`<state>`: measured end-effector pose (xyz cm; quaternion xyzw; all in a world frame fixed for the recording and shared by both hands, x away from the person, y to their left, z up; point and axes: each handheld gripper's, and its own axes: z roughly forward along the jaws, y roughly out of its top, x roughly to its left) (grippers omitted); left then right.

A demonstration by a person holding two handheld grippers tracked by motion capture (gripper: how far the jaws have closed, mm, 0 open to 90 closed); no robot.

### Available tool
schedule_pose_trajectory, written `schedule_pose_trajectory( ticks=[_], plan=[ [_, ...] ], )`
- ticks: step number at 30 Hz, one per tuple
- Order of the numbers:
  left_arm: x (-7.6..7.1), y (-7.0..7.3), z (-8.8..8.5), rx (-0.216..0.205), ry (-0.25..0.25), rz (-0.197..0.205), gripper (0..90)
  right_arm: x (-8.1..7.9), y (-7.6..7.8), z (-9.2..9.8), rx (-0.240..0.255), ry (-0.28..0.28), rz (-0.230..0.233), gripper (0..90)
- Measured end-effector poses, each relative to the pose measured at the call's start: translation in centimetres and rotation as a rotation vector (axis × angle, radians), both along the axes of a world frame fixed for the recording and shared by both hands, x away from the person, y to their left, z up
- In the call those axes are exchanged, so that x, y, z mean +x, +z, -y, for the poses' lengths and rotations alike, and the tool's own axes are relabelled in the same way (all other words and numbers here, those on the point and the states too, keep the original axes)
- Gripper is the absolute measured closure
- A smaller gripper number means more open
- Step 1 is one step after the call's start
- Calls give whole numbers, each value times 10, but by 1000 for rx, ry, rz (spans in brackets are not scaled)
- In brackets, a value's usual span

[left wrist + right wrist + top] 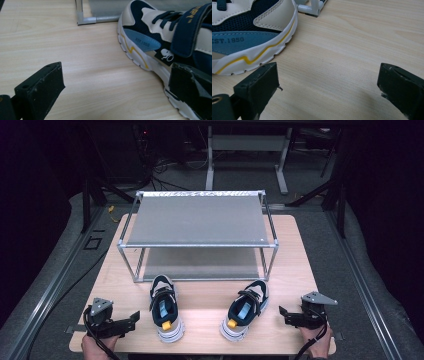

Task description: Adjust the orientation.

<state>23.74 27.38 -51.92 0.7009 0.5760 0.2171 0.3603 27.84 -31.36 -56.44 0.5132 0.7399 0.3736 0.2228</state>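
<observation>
Both tongs wide, empty: left tongs, right tongs flank shoes; rack behind.

In the high view the lower shelf of the metal rack lies mostly hidden under the top shelf, and the room behind is too dark to make out. The person's hands are cut off by the bottom edge. In the left gripper view the left shoe runs off the right and top edges, its heel covered by one of the black fingers; the strap lettering is cropped. In the right gripper view the right shoe is cut by the left and top edges, so its side print starts mid-word.
</observation>
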Motion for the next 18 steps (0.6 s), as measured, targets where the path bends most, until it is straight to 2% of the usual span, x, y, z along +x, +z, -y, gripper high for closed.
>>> schedule_pose_trajectory(
  ticks=[5,11,14,18],
  plan=[
    [-4,12,11,-7,-13,18,0,1,0,0,-1,4,-5,35],
    [-6,28,25,19,-30,26,0,1,0,0,0,-6,-6,40],
    [-5,35,32,19,-32,36,0,1,-1,0,0,-5,-10,41],
    [-5,44,47,10,-51,64,0,2,-1,-3,-32,-1,-21,42]
  ],
)
